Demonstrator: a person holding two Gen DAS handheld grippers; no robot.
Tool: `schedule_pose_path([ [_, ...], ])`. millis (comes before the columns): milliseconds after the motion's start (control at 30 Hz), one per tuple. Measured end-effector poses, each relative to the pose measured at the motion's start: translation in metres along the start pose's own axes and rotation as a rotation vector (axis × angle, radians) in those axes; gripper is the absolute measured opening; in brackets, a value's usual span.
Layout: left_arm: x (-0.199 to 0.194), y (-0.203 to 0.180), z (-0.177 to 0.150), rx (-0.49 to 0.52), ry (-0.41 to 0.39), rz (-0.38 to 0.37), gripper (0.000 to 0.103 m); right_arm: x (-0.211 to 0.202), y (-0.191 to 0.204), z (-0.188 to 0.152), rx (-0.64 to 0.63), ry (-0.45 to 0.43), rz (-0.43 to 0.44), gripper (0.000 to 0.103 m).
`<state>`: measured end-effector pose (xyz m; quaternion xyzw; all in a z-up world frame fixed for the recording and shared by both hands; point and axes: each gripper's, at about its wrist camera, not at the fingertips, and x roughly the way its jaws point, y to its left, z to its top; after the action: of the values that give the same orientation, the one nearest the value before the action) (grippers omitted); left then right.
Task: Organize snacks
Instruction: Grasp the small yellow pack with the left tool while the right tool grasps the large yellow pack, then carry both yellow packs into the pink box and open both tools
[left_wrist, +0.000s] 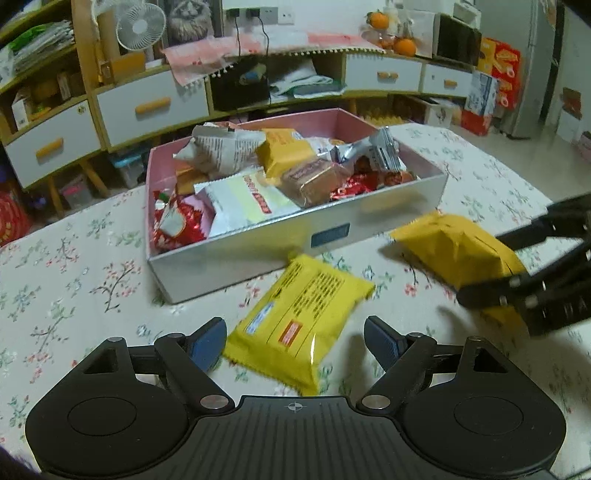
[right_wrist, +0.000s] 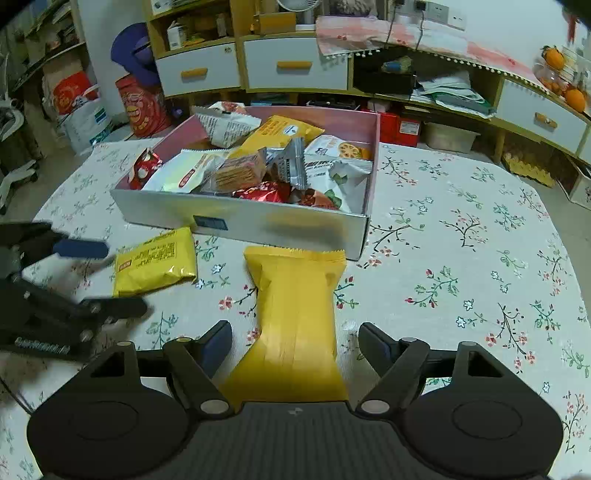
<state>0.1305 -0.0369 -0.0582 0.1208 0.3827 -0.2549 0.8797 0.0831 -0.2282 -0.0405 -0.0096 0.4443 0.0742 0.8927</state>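
Left tool spread wide — bright yellow packet lying loose between its fingers on the counter. Right tool released too, orange-yellow packet between, pads clear — snack box just beyond.

One box, two yellow packets on tablecloth
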Motion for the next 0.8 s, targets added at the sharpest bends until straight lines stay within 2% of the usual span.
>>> schedule_pose_path([
  [267,0.006,-0.009,0.001,-0.001,0.004,0.027,0.078,0.006,-0.002,-0.002,0.000,0.013,-0.010,0.049],
  [433,0.004,-0.013,0.000,-0.017,0.029,0.023,0.061,0.009,0.000,-0.002,0.002,0.016,-0.019,0.049],
  [500,0.003,-0.013,0.001,-0.039,0.043,0.027,0.058,0.009,0.000,-0.002,0.001,0.016,-0.021,0.049],
  [600,0.002,-0.016,0.001,-0.049,0.053,0.039,0.053,0.008,0.000,-0.001,0.006,0.009,-0.029,0.046],
  [800,0.001,-0.021,0.002,-0.061,0.061,0.069,0.051,0.005,-0.001,0.001,0.018,-0.004,-0.035,0.038],
])
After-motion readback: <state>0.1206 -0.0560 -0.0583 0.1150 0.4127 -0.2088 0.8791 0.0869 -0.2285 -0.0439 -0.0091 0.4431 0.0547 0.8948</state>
